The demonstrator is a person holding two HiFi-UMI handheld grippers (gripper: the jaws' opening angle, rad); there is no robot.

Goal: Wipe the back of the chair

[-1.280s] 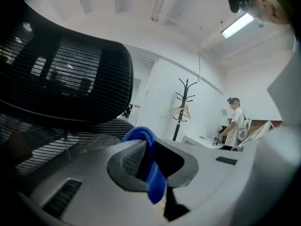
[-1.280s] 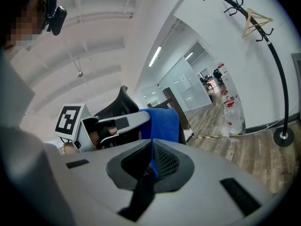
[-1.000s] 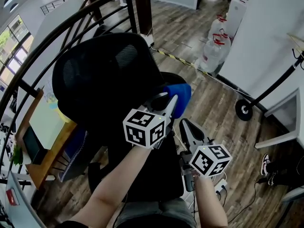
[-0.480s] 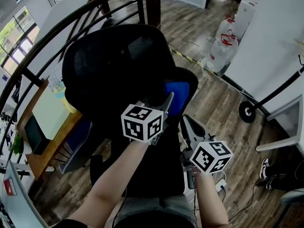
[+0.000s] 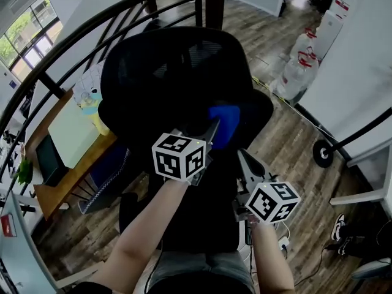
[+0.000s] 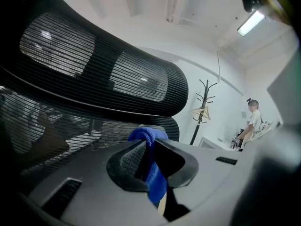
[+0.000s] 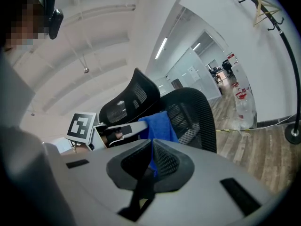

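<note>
Wiping in progress: the left tool (image 5: 213, 127), clamped on a blue cloth (image 5: 225, 122), holds it at the black mesh chair back (image 5: 168, 78), lower right part, while the right tool (image 5: 241, 155) waits below, closed and empty; most mesh probably remains unwiped.

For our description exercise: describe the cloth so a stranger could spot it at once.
Find the big black mesh chair in the head view's middle. At its back, the left tongs pinch a cloth. It alone is bright blue amid black mesh and grey tongs.
</note>
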